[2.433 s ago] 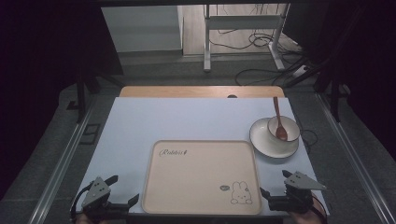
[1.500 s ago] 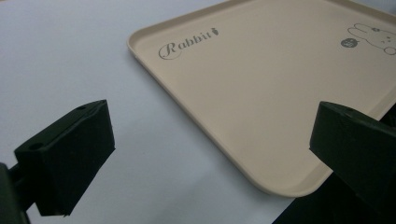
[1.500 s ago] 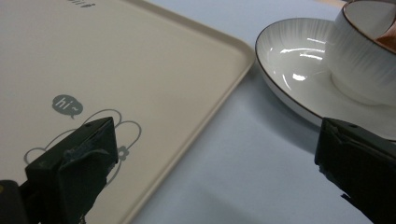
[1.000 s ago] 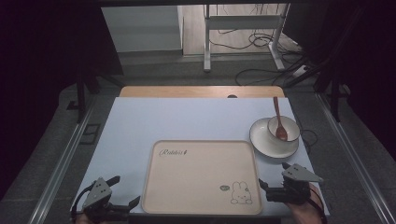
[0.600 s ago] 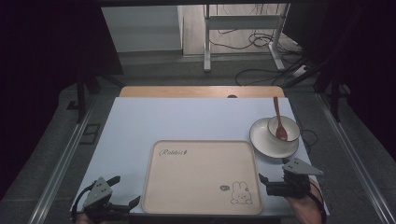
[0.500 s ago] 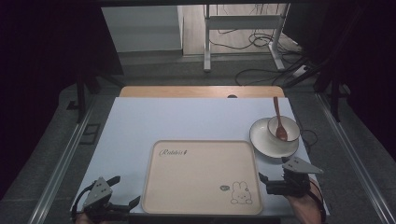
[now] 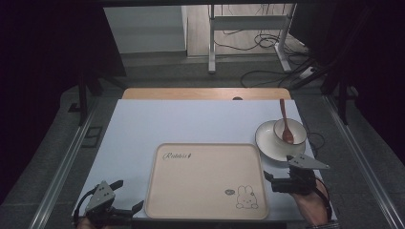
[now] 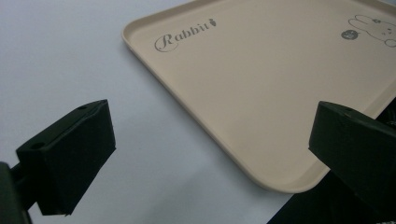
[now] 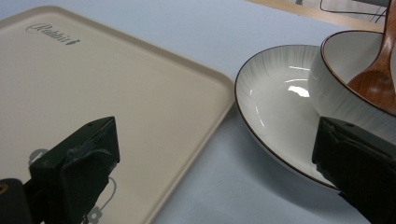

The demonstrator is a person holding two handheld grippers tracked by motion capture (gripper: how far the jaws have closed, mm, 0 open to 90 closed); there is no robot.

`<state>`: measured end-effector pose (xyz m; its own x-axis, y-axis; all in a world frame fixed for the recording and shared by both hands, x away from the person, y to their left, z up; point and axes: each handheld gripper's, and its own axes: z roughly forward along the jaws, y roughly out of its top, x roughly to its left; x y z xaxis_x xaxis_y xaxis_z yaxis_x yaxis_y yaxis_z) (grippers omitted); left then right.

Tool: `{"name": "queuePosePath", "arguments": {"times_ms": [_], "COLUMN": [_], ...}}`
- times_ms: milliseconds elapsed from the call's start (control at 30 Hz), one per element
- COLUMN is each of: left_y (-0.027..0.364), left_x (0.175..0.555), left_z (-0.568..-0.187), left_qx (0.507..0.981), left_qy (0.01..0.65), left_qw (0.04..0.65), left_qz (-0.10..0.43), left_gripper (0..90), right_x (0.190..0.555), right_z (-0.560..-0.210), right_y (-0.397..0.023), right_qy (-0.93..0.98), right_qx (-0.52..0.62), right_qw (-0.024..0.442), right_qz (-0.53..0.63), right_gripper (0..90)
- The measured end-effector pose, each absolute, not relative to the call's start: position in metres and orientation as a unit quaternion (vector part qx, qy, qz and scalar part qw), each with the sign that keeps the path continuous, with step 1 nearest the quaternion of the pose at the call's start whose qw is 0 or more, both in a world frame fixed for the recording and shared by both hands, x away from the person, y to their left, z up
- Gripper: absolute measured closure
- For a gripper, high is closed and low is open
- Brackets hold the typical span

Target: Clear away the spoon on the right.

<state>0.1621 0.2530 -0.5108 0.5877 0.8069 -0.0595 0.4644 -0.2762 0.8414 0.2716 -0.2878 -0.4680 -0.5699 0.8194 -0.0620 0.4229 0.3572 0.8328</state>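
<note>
Two grippers wait at the near edge of the bench (image 7: 143,124), jaws spread wide and empty on both. Biggest piece is the beige tray (image 7: 207,181), flat at the near middle. Toward the right edge sits the plate (image 7: 267,143), carrying a bowl (image 7: 296,128) with a wooden spoon (image 7: 285,125) inside. Right gripper (image 7: 270,182) hovers just near the plate, touching nothing: best to take the rim squarely and lift level, or the bowl slides. Left gripper (image 7: 131,210) idles off the tray's near-left corner.

The beige tray (image 8: 261,88) reads "Rabbit" in script; its small round badge seems illegible.
</note>
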Motion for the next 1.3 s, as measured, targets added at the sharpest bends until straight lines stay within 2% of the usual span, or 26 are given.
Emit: {"name": "queuePosePath", "arguments": {"times_ms": [1300], "left_y": [0.253], "left_x": [0.164], "left_z": [-0.511], "left_qx": [0.778], "left_qy": [0.411], "left_qw": [0.437], "left_qz": [0.188], "left_gripper": [0.0], "right_x": [0.331], "right_z": [-0.439], "right_y": [-0.29], "right_qy": [0.782], "right_qx": [0.413], "right_qw": [0.252], "right_qz": [0.392], "right_gripper": [0.0]}}
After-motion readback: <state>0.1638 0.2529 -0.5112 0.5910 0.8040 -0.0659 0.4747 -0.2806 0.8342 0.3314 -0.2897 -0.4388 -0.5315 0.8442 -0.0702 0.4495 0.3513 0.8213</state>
